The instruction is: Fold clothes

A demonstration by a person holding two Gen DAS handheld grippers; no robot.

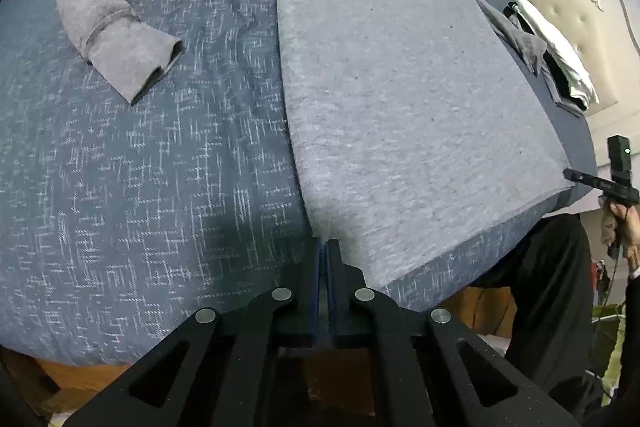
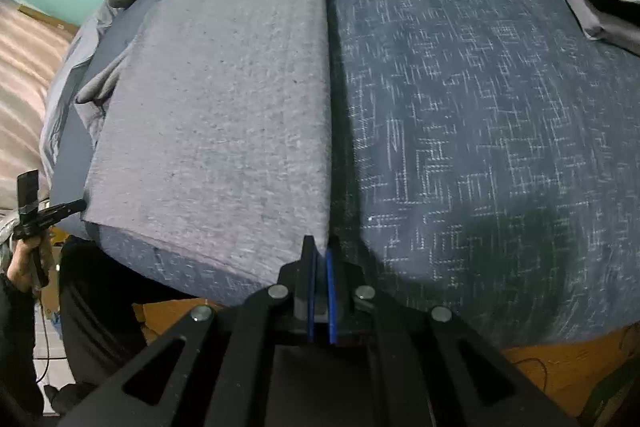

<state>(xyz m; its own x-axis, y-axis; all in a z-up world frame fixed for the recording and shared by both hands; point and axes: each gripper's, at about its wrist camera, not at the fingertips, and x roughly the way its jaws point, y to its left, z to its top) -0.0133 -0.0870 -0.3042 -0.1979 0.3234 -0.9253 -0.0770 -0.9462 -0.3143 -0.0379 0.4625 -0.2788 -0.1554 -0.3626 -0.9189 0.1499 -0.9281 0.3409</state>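
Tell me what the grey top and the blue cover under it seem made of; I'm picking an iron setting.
Top: looks like a heathered knit, probably cotton-blend fleece, matte and slightly fuzzy, with small pills on the surface. Cover: looks like a smooth woven fabric, dull blue with white crosshatch marks; cotton or polyester, I cannot tell which.

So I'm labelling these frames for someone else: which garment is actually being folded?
On the blue patterned bedspread, it is the big grey sweater spread flat in the middle. Unlike the crumpled clothes near the headboard, both grippers pinch its hem corners, left gripper, right gripper.
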